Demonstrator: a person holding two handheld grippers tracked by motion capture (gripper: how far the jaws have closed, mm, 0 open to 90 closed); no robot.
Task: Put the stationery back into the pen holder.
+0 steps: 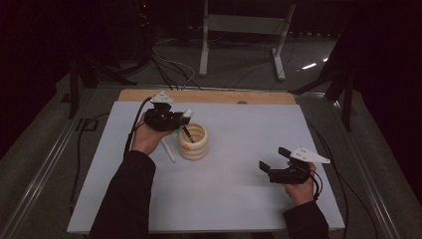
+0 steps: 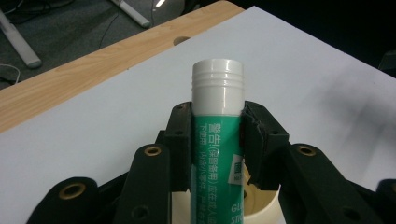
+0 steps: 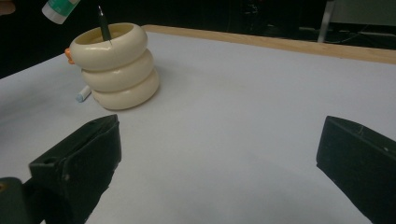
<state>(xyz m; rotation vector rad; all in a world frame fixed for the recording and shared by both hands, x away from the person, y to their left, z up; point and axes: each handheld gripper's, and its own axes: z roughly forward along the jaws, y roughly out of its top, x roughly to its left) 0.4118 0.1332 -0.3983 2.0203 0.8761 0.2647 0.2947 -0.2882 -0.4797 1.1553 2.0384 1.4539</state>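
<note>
A green glue stick [image 2: 217,140] with a white cap is clamped between the pads of my left gripper [image 2: 217,135], which is shut on it. In the high view that left gripper [image 1: 175,119] hovers just above and left of a cream ribbed holder [image 1: 193,141], with the glue stick [image 1: 186,116] pointing right over the rim. A dark pen [image 3: 103,25] stands inside the cream holder [image 3: 117,65], and the glue stick's end [image 3: 60,9] shows at the top left. My right gripper [image 1: 272,160] rests at the right of the table, open, with nothing between its jaws.
A white marker [image 1: 168,151] lies on the white board [image 1: 239,199] just left of the holder. A small orange piece [image 1: 185,147] sits on the holder's side. The wooden table edge [image 1: 219,96] runs along the back, with stands and cables on the floor behind it.
</note>
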